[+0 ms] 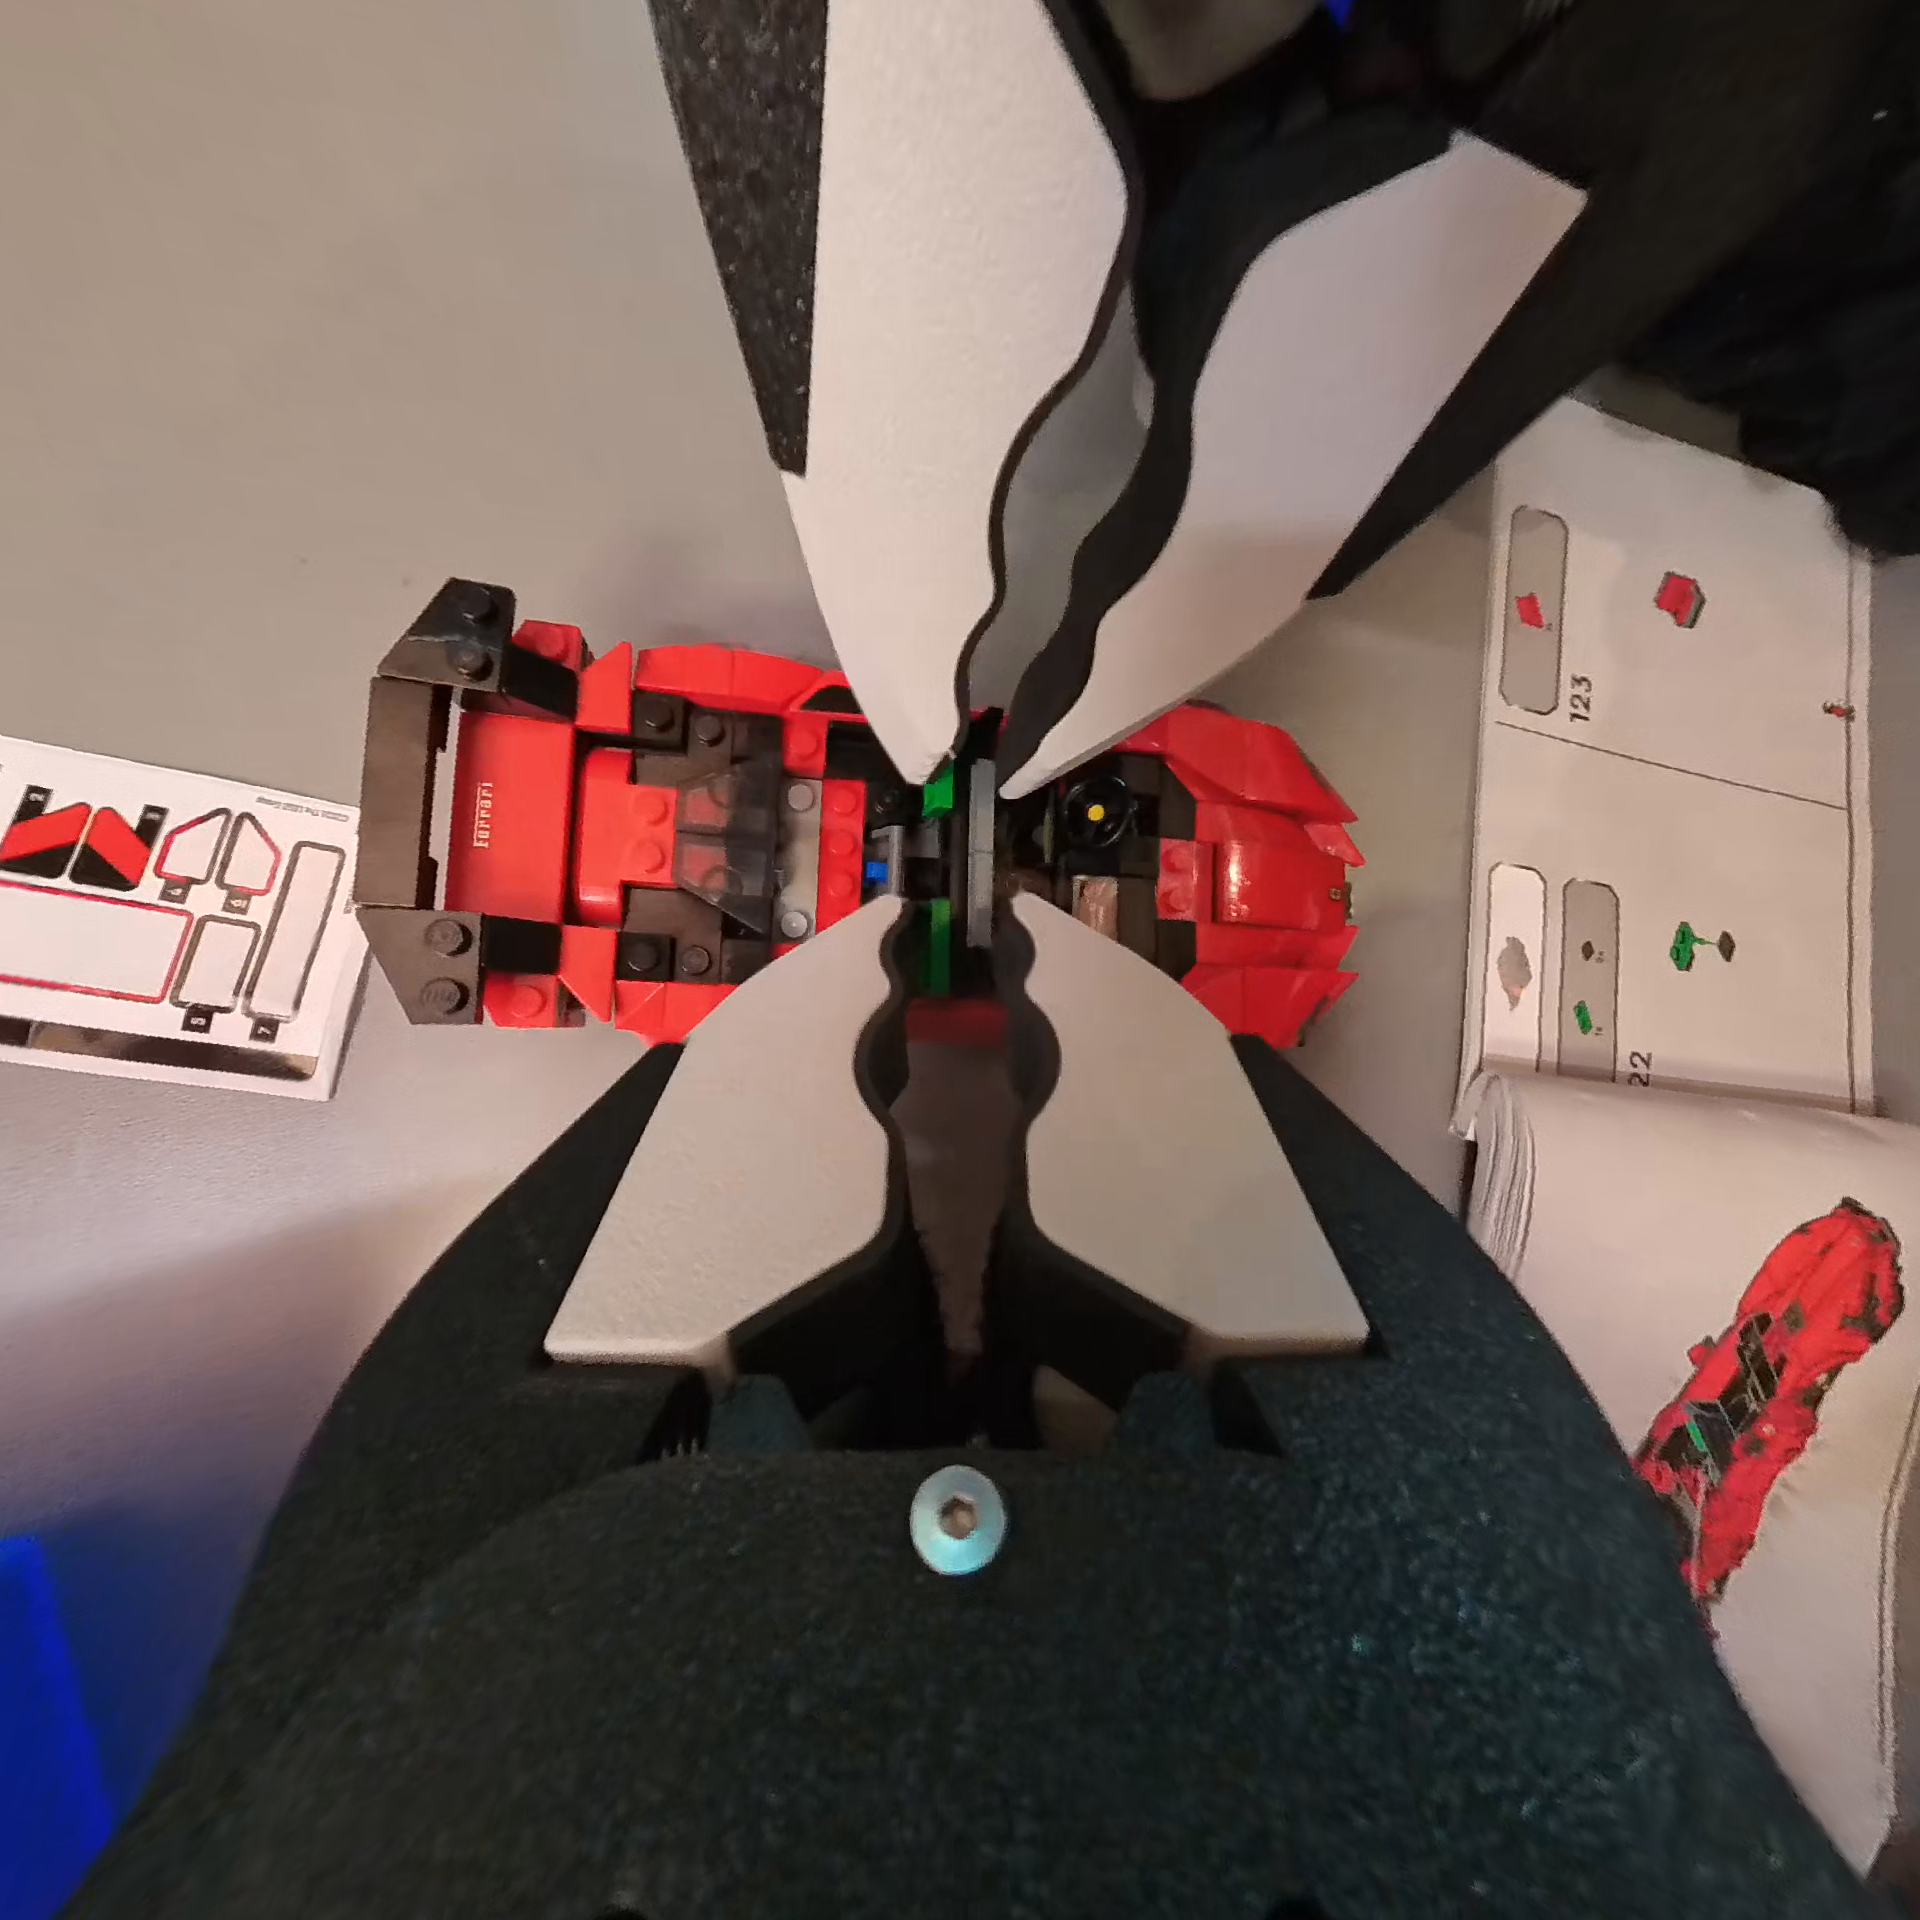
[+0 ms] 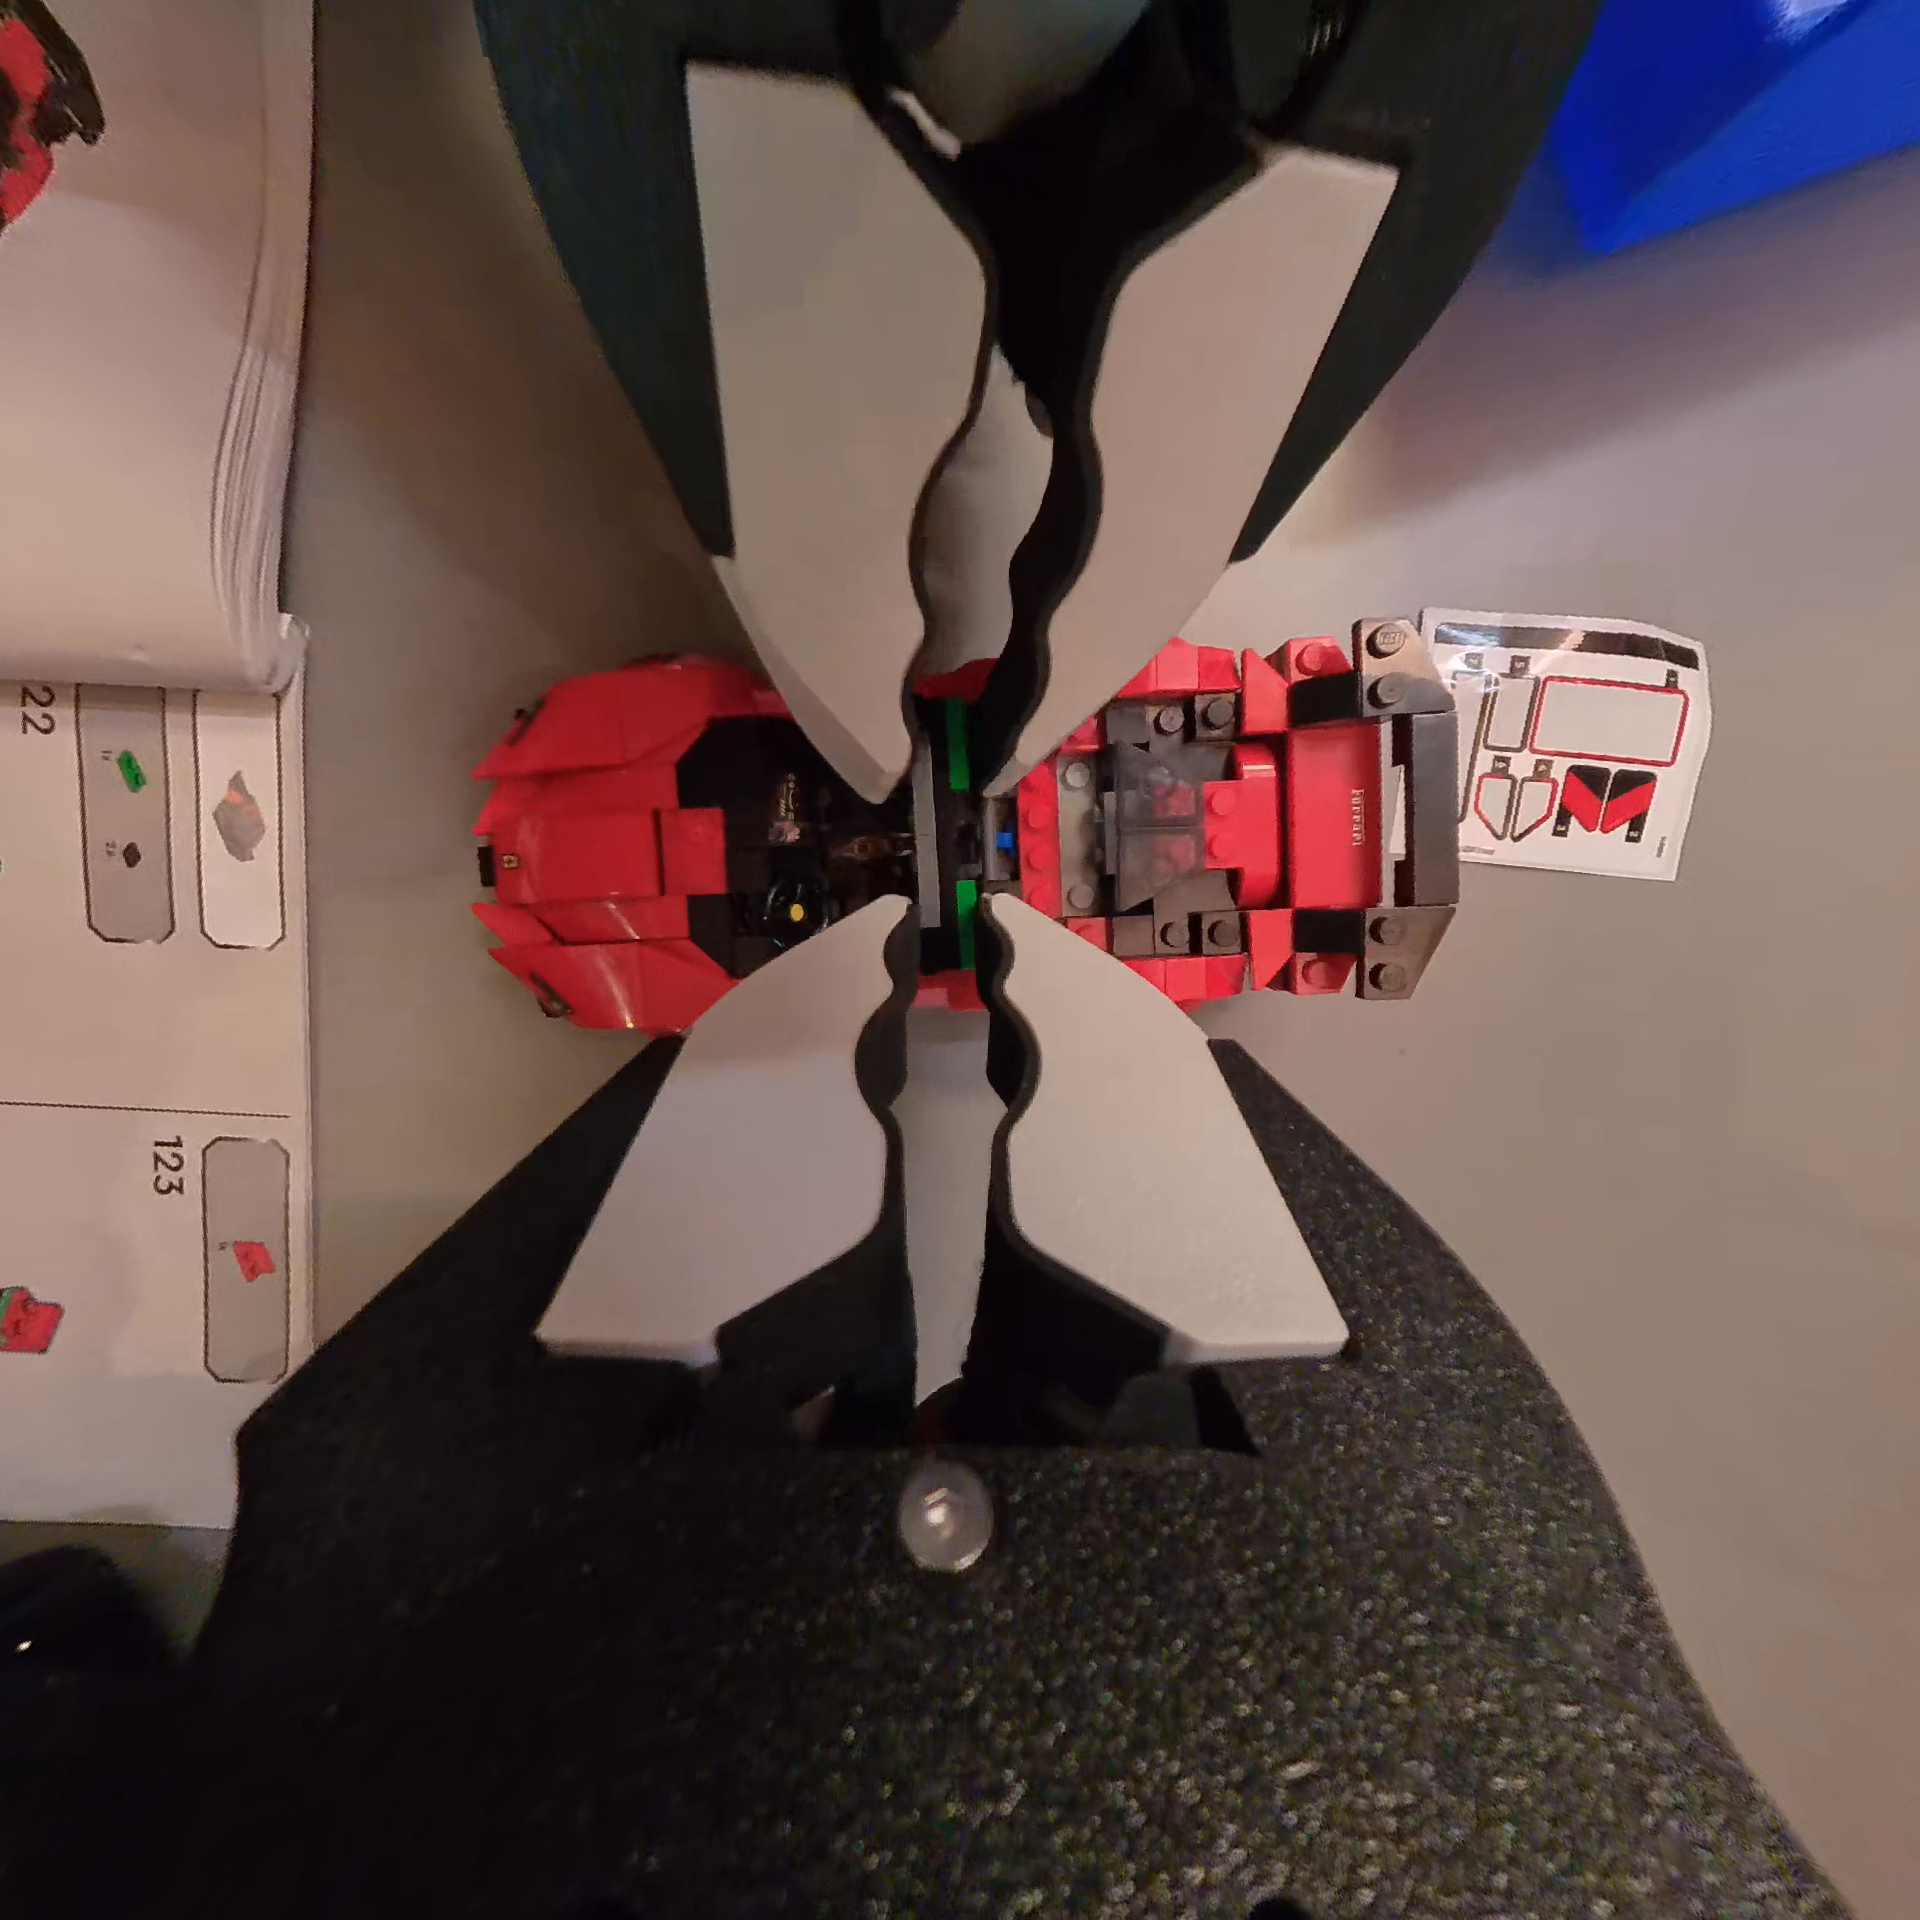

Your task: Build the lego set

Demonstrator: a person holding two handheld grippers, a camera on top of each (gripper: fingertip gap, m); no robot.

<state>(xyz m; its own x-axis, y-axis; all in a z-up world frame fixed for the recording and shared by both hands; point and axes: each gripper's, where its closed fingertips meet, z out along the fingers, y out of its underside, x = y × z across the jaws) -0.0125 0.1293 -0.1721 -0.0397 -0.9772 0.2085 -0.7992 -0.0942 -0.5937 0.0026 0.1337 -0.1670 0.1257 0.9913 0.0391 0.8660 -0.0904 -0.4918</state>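
Overhead, both hand-held grippers, left (image 1: pixel 954 902) and right (image 2: pixel 948 902), meet tip-to-tip, slightly parted, over the red car (image 1: pixel 1247 831).

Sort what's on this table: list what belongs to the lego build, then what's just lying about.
Part of the build:
red lego car
dark grey strip piece across the car's middle, with both grippers' jaws meeting at it
left gripper
right gripper
open instruction booklet
sticker sheet

Lying about:
blue object at the table edge
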